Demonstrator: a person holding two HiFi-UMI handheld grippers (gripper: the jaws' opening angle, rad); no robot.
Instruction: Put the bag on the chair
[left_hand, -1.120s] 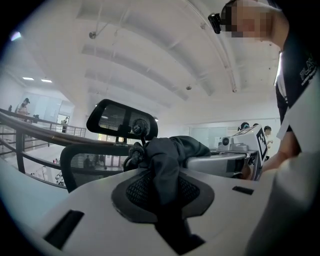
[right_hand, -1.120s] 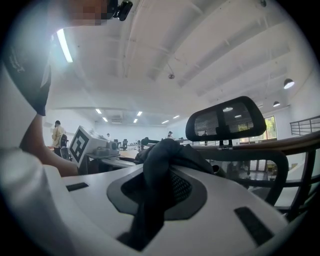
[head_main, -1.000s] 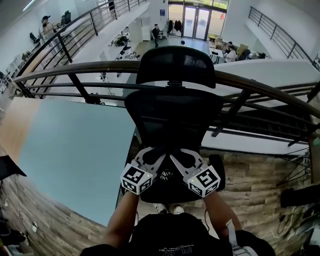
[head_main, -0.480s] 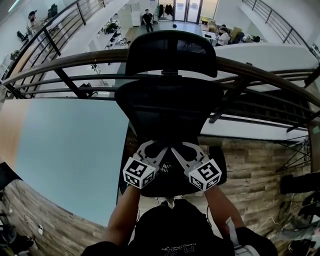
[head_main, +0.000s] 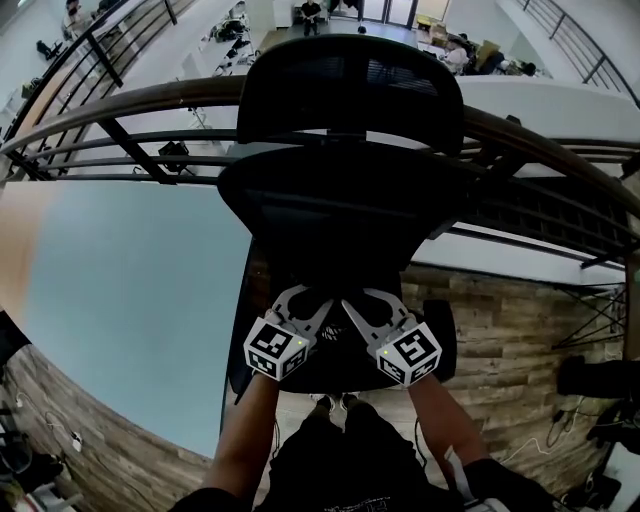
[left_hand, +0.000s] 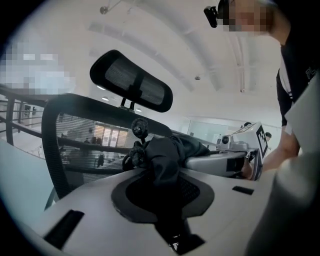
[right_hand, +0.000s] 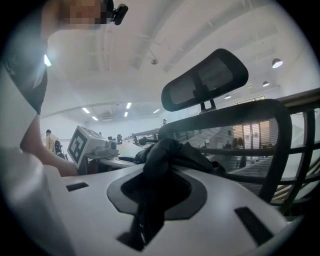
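A black office chair with mesh back and headrest stands right in front of me. The headrest also shows in the left gripper view. Both grippers hang side by side over its seat. My left gripper is shut on a fold of the black fabric bag. My right gripper is shut on another fold of the bag. The bag bunches up between the two grippers, with a cord knob sticking up. In the head view the bag blends into the dark seat.
A curved wooden handrail with dark bars runs behind the chair, with a lower floor and people beyond it. A pale blue-green panel lies at the left. Wood flooring and cables are at the right.
The chair has grown larger and closer in the head view. Both grippers stay together over the seat, still clamped on the bag.
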